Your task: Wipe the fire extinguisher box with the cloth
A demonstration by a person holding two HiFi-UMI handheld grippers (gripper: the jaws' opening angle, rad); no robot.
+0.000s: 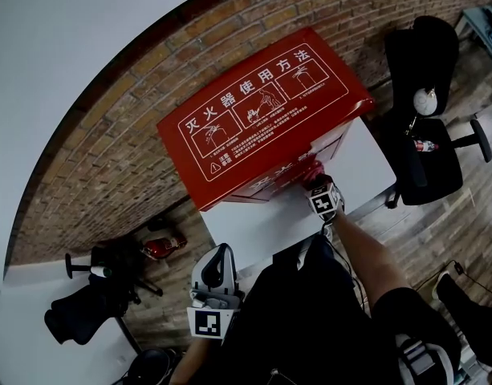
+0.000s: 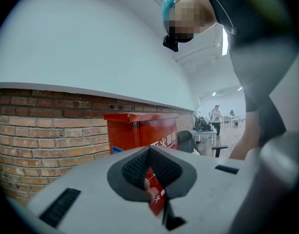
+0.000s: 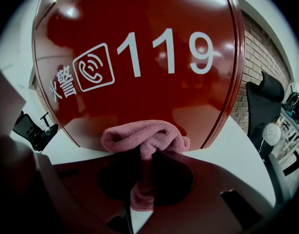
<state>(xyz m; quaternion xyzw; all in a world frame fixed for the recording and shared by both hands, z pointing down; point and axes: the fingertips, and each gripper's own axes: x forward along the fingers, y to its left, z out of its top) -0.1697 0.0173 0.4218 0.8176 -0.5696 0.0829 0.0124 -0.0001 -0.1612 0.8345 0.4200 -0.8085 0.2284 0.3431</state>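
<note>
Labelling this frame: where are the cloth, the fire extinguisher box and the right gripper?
cloth (image 3: pixel 145 139): right gripper view, bunched fold.
fire extinguisher box (image 1: pixel 262 103): head view, printed lid.
right gripper (image 3: pixel 144 167): right gripper view, between its fingertips.

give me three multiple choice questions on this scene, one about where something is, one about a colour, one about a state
1. Where is the cloth?
A. on top of the box
B. at the lower front of the fire extinguisher box
C. tucked inside the box

2. What colour is the cloth?
A. blue
B. yellow
C. pink

3. What state is the right gripper in?
A. shut on the cloth
B. open and empty
C. shut on nothing

Answers:
1 B: the right gripper view shows the cloth bunched at the bottom of the red front face, under the white 119.
2 C: the folded towel reads pink against the darker red box.
3 A: the jaws pinch the cloth, with a strip of it hanging down between them.
</note>
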